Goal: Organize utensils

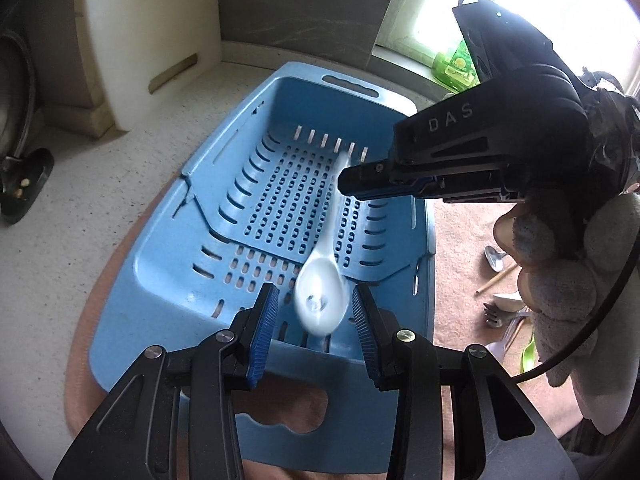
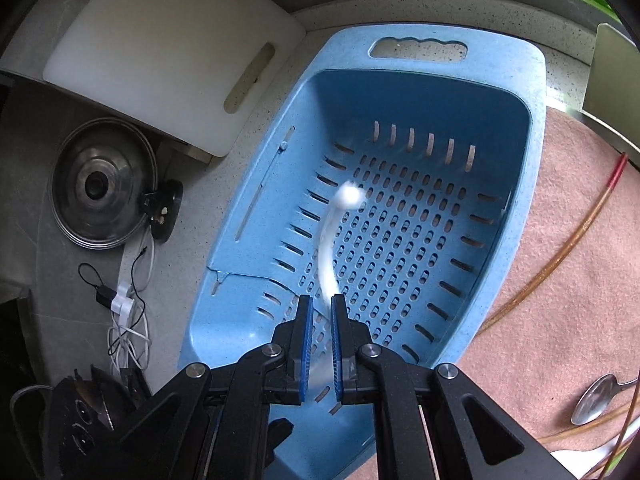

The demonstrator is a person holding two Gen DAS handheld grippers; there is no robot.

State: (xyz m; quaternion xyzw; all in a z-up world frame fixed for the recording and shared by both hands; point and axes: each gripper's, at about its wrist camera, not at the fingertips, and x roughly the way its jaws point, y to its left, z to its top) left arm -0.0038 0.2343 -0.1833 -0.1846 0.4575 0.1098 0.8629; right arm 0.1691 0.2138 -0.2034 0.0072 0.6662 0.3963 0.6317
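A blue slotted basket (image 1: 160, 264) (image 2: 256, 184) sits on the counter. A white ceramic spoon (image 1: 320, 292) (image 2: 328, 256), blurred by motion, hangs over the basket floor. In the right wrist view its bowl end sits between the pads of my right gripper (image 2: 322, 320), which are narrowly apart; whether they still pinch it is unclear. In the left wrist view my right gripper (image 1: 352, 184) reaches in from the right above the spoon's handle. My left gripper (image 1: 316, 300) is open and empty, its pads on either side of the spoon's bowl without touching.
A white cutting board (image 1: 152, 28) (image 2: 168, 52) leans at the back left. A pot lid (image 2: 104, 188) and tangled cables (image 2: 128, 312) lie left of the basket. On the pink mat (image 2: 560, 280) to the right lie a metal spoon (image 2: 596, 398), chopsticks and other utensils (image 1: 504, 308).
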